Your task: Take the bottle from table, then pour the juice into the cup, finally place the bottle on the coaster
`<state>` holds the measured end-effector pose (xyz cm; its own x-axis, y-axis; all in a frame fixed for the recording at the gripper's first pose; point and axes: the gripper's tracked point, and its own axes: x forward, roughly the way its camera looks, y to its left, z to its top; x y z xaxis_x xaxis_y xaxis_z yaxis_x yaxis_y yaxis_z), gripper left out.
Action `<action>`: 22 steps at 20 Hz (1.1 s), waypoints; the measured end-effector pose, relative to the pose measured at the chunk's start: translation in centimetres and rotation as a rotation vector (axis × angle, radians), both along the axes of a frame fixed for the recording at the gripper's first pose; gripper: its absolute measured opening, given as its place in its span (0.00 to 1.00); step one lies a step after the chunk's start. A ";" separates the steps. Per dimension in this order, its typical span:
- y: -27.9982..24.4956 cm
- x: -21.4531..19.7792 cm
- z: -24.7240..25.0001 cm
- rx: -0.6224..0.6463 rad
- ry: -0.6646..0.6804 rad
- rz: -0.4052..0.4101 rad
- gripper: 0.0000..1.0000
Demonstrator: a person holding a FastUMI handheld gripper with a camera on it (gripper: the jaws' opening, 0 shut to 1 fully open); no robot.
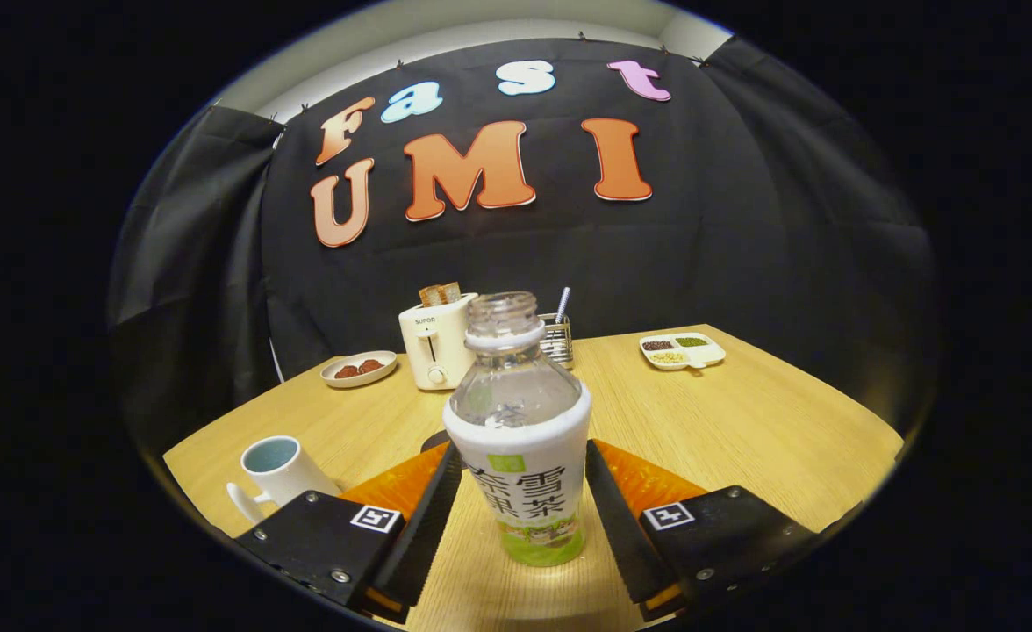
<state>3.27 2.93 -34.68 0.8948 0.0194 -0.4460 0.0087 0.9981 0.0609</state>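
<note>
The clear plastic bottle with the white and green label sleeve (pixel 520 439) stands upright and uncapped on the pale wooden surface (pixel 744 421), its long axis vertical, right between the two fingers of the claw (pixel 523 465). The fingers flank the label on either side and look to be at or very near the sleeve, but whether both are actually pressing on it cannot be told from here. The bottle's base appears to rest on the surface, so the lift looks not yet made.

Taking the bottle as the landmark: the white ceramic cup with a handle (pixel 277 478) sits near it, to its left and a little toward the camera, close by the left finger. Just behind the bottle's base a dark, flat, rounded edge shows, possibly the coaster, though too little is visible to be sure. Farther beyond the bottle stand a cream toaster with bread in its slots (pixel 435 347), a small plate of reddish food (pixel 359 369) and a wire holder with a straw (pixel 558 338); a white divided dish (pixel 683 350) lies beyond and to the right.

The coming move turns on the cup lying left of the held axis: once gripped firmly, the bottle would be carried left and tipped neck-first over the cup.
</note>
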 end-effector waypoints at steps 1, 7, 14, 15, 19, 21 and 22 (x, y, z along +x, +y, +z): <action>0.0 -0.1 -0.5 -0.006 0.013 -0.003 0.82; -0.7 -0.3 -1.3 -0.048 0.041 -0.033 0.68; -0.1 0.0 -0.3 -0.105 0.038 -0.027 0.62; 0.0 0.2 0.2 -0.124 0.027 -0.024 0.61; 0.7 0.4 1.7 -0.251 0.001 0.015 0.60; 1.3 0.5 2.2 -0.336 -0.011 0.041 0.60; 1.3 0.5 2.5 -0.388 -0.018 0.046 0.60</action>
